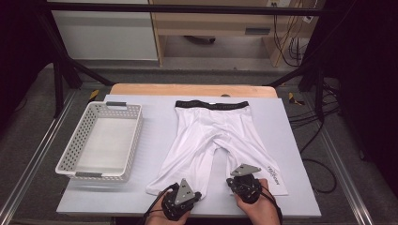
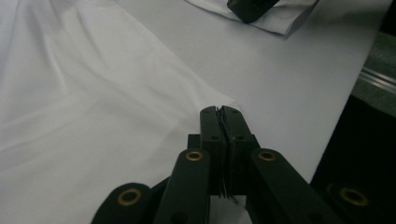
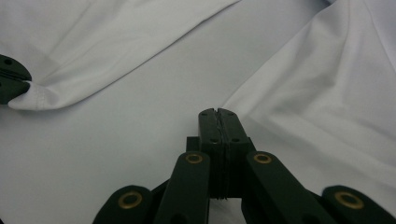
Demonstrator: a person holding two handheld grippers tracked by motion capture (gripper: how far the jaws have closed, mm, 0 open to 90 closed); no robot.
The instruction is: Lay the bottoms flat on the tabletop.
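A pair of white shorts (image 1: 213, 131) with a black waistband (image 1: 211, 105) lies flat on the pale mat (image 1: 157, 136), legs toward me. My left gripper (image 1: 176, 186) is at the near end of the left leg. In the left gripper view, the left gripper (image 2: 219, 108) has its jaws pressed together on the hem corner (image 2: 205, 95), with a sliver of white cloth between them. My right gripper (image 1: 238, 178) sits at the inner hem corner of the right leg (image 3: 327, 107). In the right gripper view, the right gripper (image 3: 217, 111) is closed at that cloth's edge.
A white perforated basket (image 1: 135, 140) with nothing in it stands on the mat's left side. The wooden table edge (image 1: 192, 89) shows behind the mat. Black frame bars and cables run at the right and back.
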